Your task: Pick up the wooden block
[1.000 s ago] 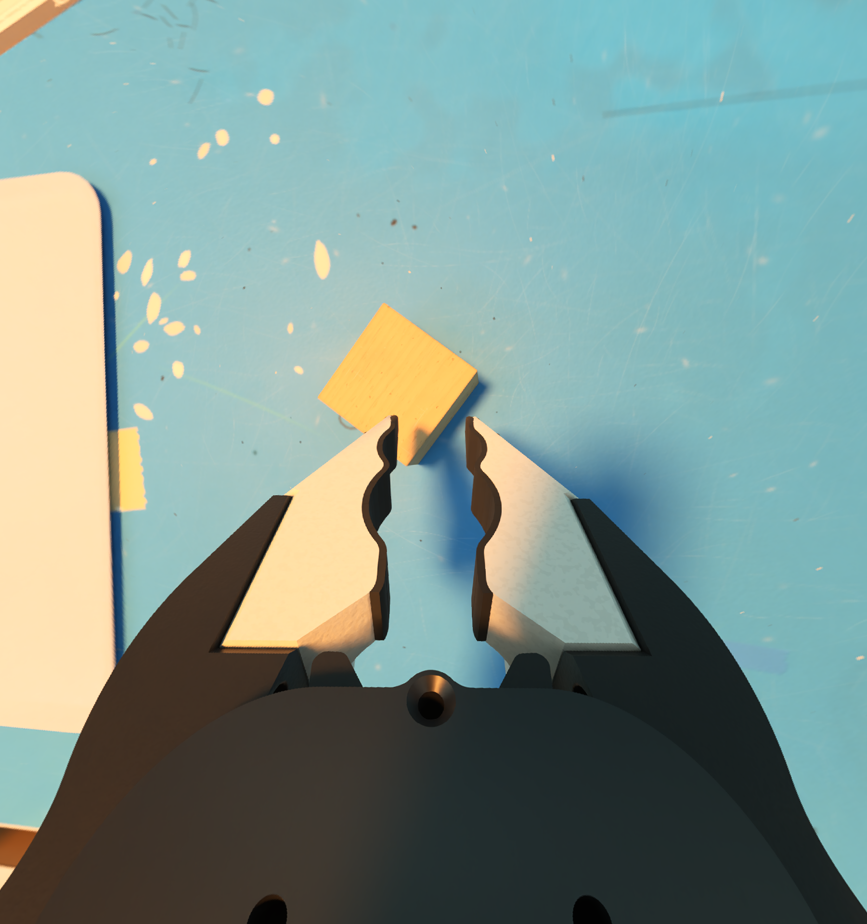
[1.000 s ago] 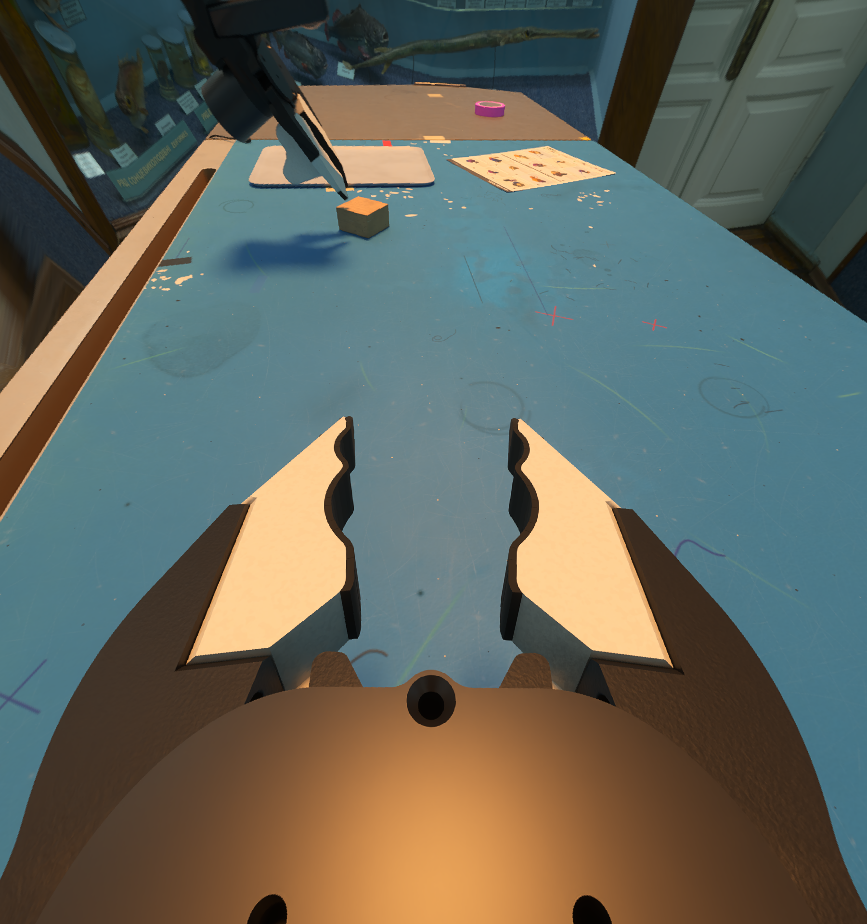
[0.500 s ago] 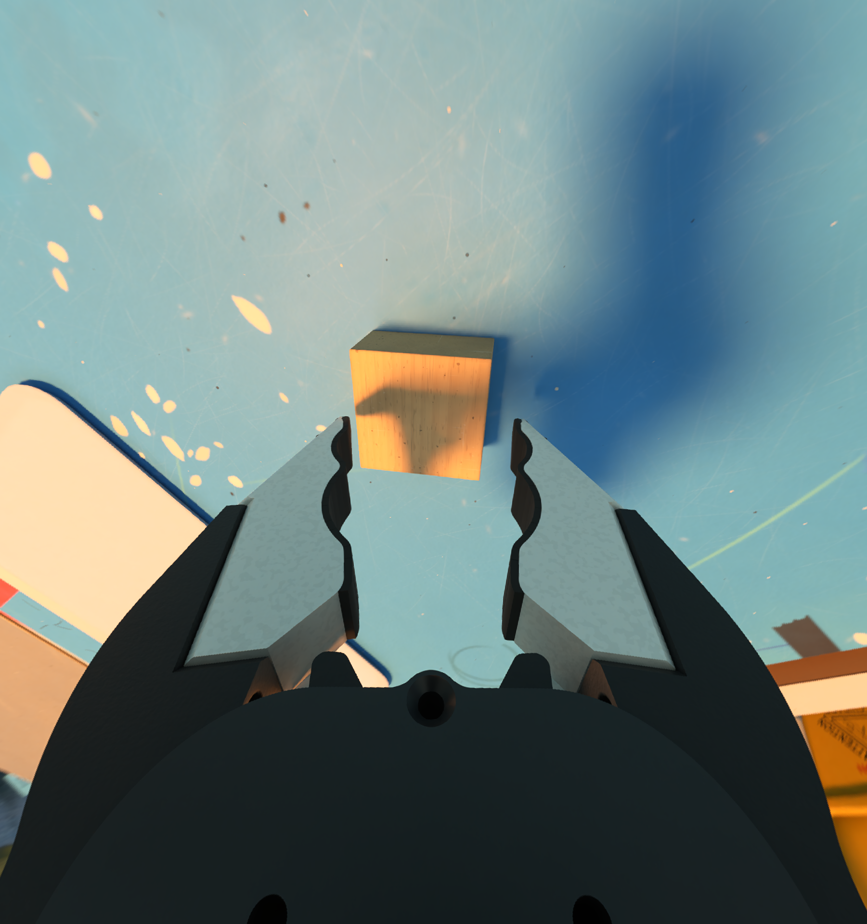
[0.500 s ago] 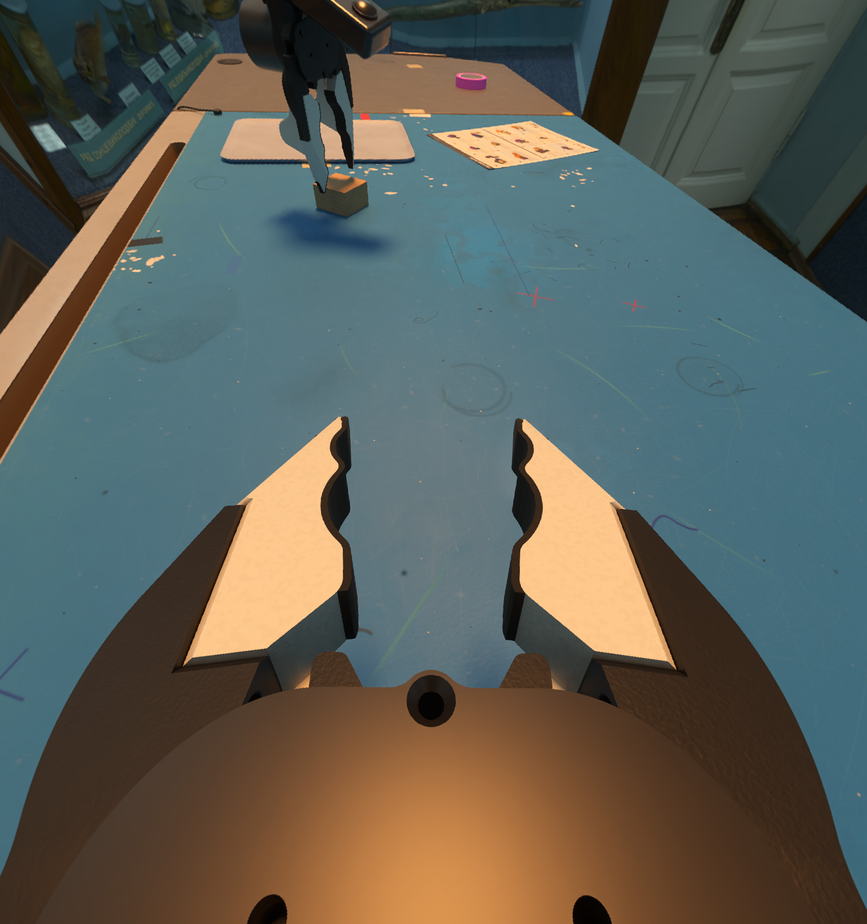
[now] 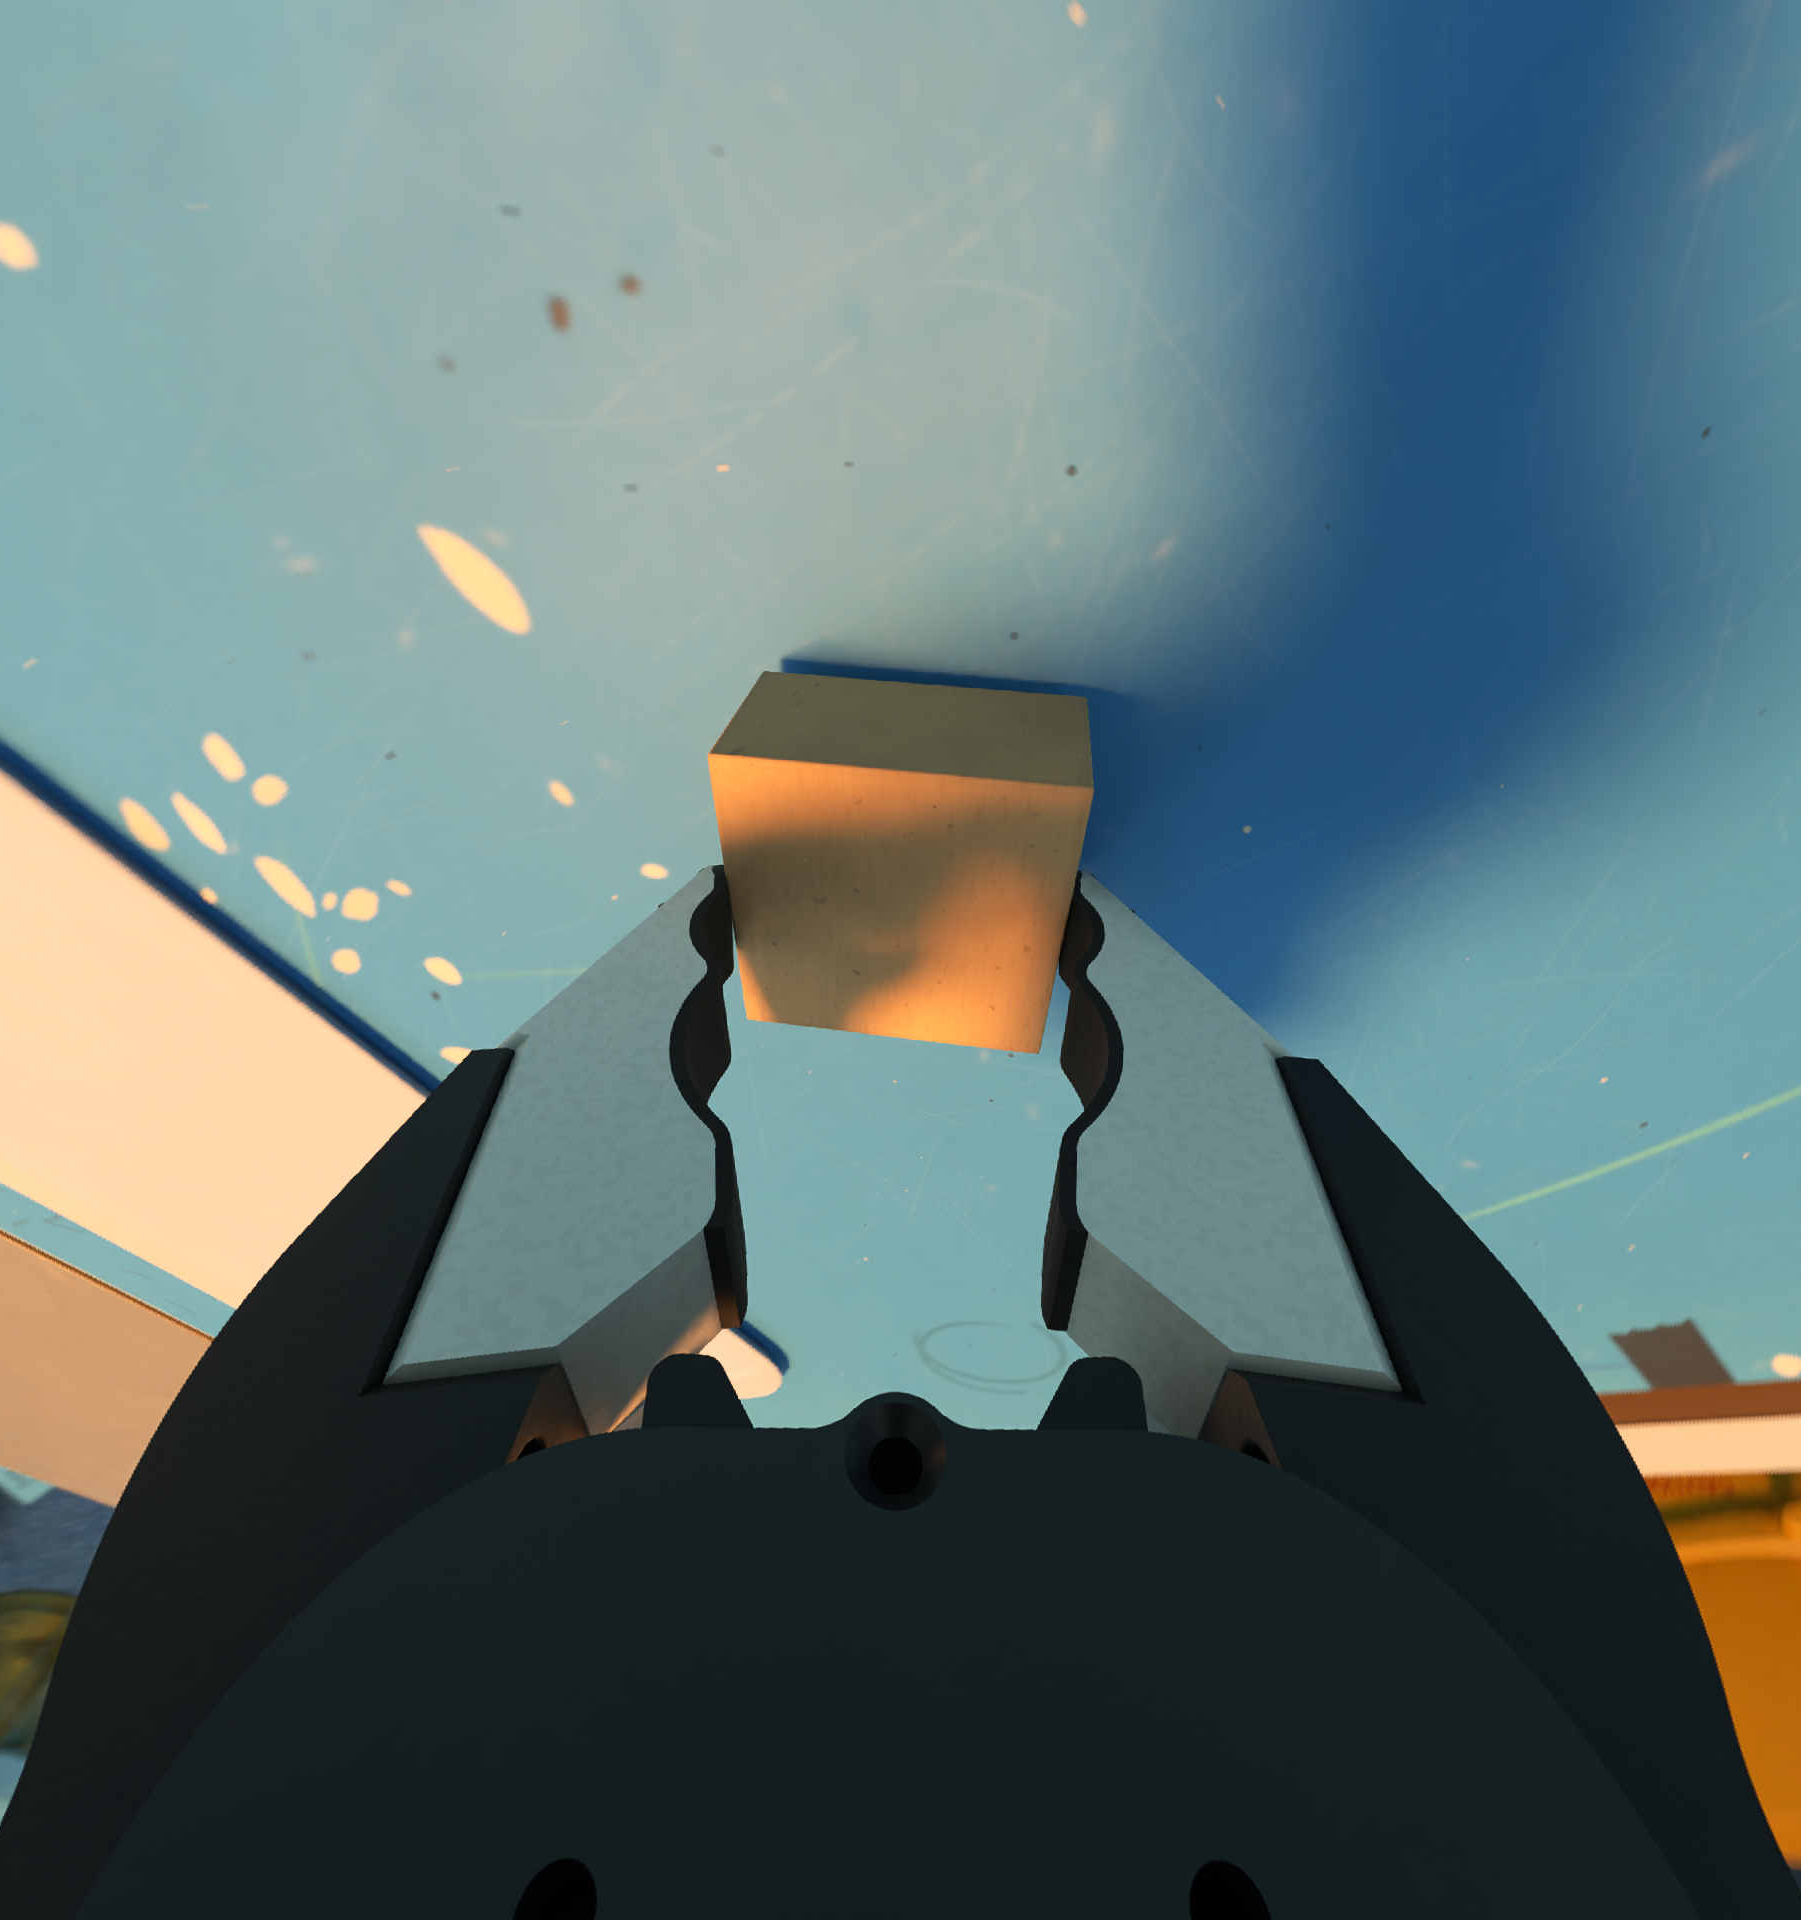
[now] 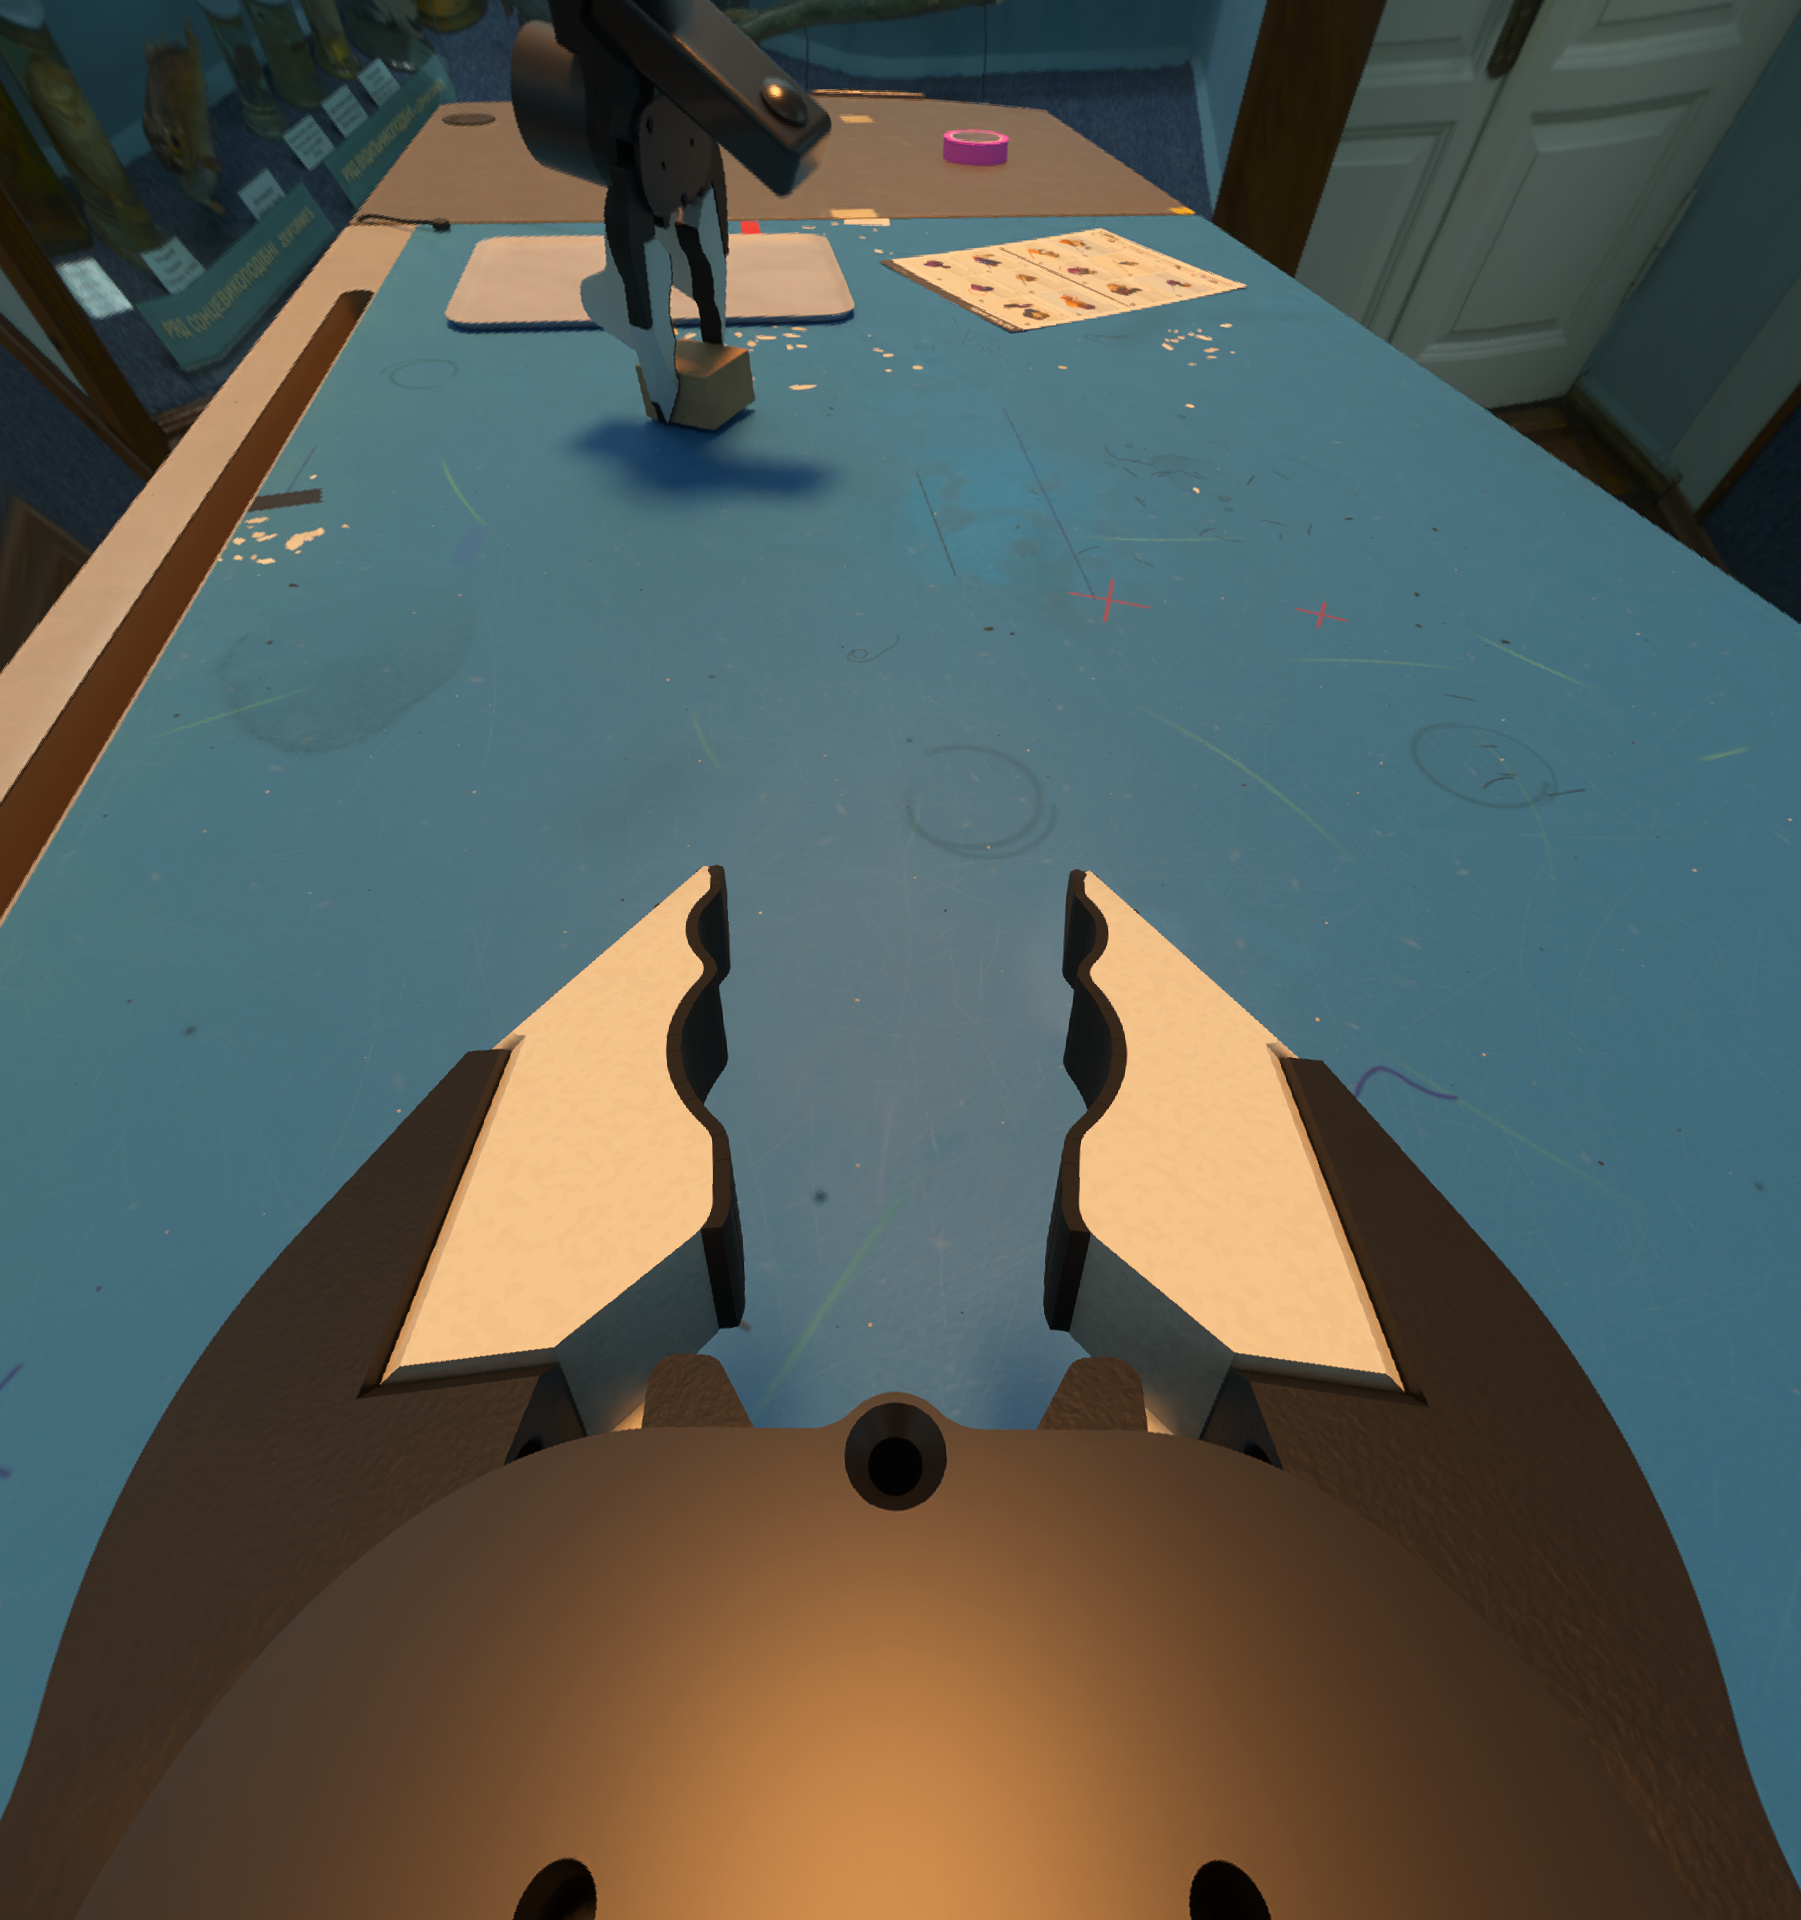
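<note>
The wooden block (image 5: 901, 883) is a small tan cube on the blue table (image 5: 875, 364). My left gripper (image 5: 896, 883) is open, and its two fingertips stand on either side of the block, close against its sides. In the right wrist view the block (image 6: 719, 384) sits at the far left of the table with the dark left gripper (image 6: 683, 369) reaching down around it. My right gripper (image 6: 896, 883) is open and empty, low over the near middle of the table, far from the block.
A white mat (image 6: 647, 281) lies just behind the block and also shows in the left wrist view (image 5: 96, 987). A printed sheet (image 6: 1062, 275) lies at the far right. A pink tape roll (image 6: 976, 145) sits beyond it. A wooden rail (image 6: 96, 644) runs along the table's left edge.
My left gripper turned, opened wider and moved forward, so the block now sits between its fingertips. The right gripper has barely moved.
</note>
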